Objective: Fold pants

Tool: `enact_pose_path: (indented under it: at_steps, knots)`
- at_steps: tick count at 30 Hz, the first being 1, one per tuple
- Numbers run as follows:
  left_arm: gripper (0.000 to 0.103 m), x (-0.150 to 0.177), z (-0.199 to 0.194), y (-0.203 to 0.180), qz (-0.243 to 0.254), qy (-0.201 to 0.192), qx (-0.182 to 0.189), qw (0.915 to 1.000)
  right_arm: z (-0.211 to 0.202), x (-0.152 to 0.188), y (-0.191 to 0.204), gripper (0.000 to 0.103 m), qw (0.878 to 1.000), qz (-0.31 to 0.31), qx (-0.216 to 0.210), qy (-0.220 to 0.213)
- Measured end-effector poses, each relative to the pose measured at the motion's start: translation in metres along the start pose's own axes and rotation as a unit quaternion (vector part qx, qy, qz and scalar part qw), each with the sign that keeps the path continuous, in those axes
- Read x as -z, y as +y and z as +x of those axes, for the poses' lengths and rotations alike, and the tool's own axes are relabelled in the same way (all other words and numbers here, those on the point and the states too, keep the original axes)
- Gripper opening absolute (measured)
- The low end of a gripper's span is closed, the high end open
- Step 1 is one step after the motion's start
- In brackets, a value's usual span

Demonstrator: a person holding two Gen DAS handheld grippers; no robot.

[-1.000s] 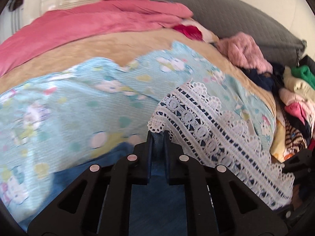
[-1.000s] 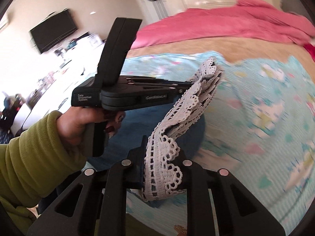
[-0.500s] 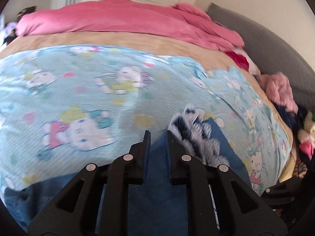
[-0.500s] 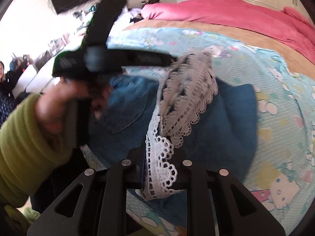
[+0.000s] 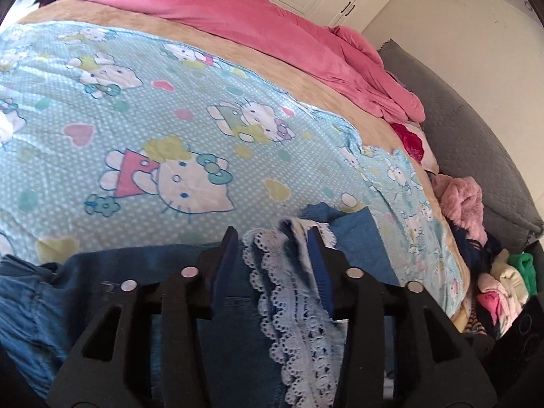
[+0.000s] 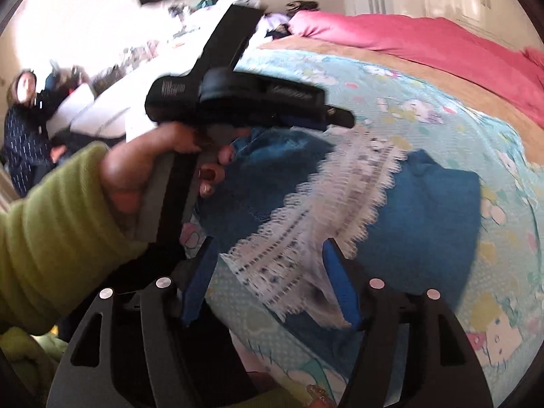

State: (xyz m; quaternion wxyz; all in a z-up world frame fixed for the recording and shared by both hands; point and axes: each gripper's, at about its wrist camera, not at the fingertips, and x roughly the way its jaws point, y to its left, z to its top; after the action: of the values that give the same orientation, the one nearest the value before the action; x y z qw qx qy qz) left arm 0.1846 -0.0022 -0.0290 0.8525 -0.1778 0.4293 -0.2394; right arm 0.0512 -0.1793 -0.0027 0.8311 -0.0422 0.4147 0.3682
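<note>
The bed's cartoon-cat blanket (image 5: 142,129) fills both views, a pink duvet (image 5: 238,17) bunched along the top edge. Low in the frame lie the blue pants (image 6: 435,197), doubled over with the lace trim (image 6: 340,204) draped across them. Half a second back both grippers pinched that lace; now the left gripper (image 5: 275,258) and right gripper (image 6: 268,272) stand wide apart, gripping nothing. I'd say the fold's been laid and wants smoothing
</note>
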Motion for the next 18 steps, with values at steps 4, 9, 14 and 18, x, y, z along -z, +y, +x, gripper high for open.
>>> enact_pose_path:
  at_steps: [4, 9, 14, 18]
  knots:
    - [0.049, -0.001, 0.013, 0.0, -0.019, 0.021, 0.007, 0.9996, -0.025, 0.009, -0.026, 0.063, 0.999, 0.033, 0.018, -0.02]
    - [0.054, 0.001, 0.034, -0.005, -0.023, 0.046, -0.015, 0.9986, -0.022, 0.027, -0.044, 0.063, 0.997, 0.055, 0.052, 0.007]
    - [0.011, 0.0, 0.033, -0.022, 0.007, 0.035, -0.034, 0.9988, 0.007, 0.045, -0.031, 0.063, 0.996, 0.042, 0.017, 0.077]
    - [0.013, 0.0, 0.031, -0.026, 0.036, 0.026, -0.053, 0.9976, 0.011, 0.051, -0.019, 0.064, 0.996, 0.021, -0.002, 0.083]
